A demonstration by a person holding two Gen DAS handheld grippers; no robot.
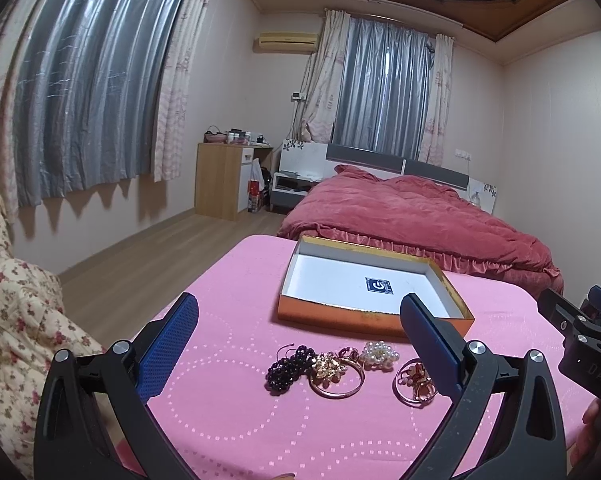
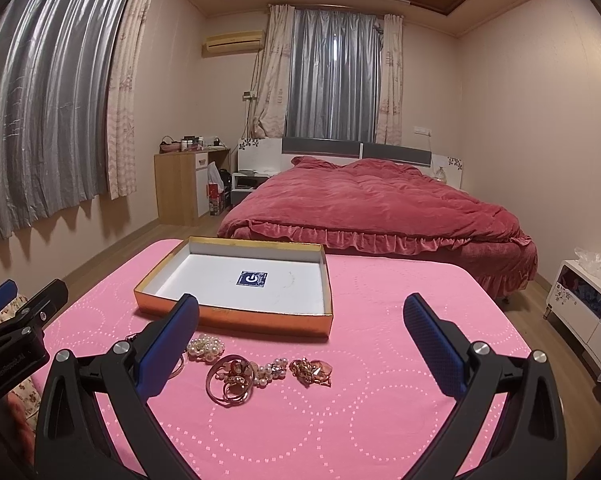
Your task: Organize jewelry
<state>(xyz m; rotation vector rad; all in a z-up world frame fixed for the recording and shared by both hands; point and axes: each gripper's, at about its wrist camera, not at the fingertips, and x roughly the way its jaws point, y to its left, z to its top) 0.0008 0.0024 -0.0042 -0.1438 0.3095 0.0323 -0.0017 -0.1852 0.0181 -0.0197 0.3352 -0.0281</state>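
Jewelry lies in a row on the pink tablecloth (image 1: 236,412): a dark bead bracelet (image 1: 288,366), a gold bangle with a flower (image 1: 336,374), a pearl cluster (image 1: 378,356) and gold rings (image 1: 414,382). Behind them stands an empty orange box (image 1: 364,318) with a white inside. My left gripper (image 1: 300,344) is open and empty, held above the jewelry. In the right wrist view my right gripper (image 2: 300,344) is open and empty over the gold rings (image 2: 230,380), a pearl piece (image 2: 266,374) and an amber piece (image 2: 312,372). The box (image 2: 236,316) sits behind.
A bed with a red quilt (image 2: 380,208) stands beyond the table. A floral sofa (image 1: 16,320) is at the left. A white cabinet (image 2: 584,312) stands at the right. A wooden desk (image 2: 180,188) is by the far wall.
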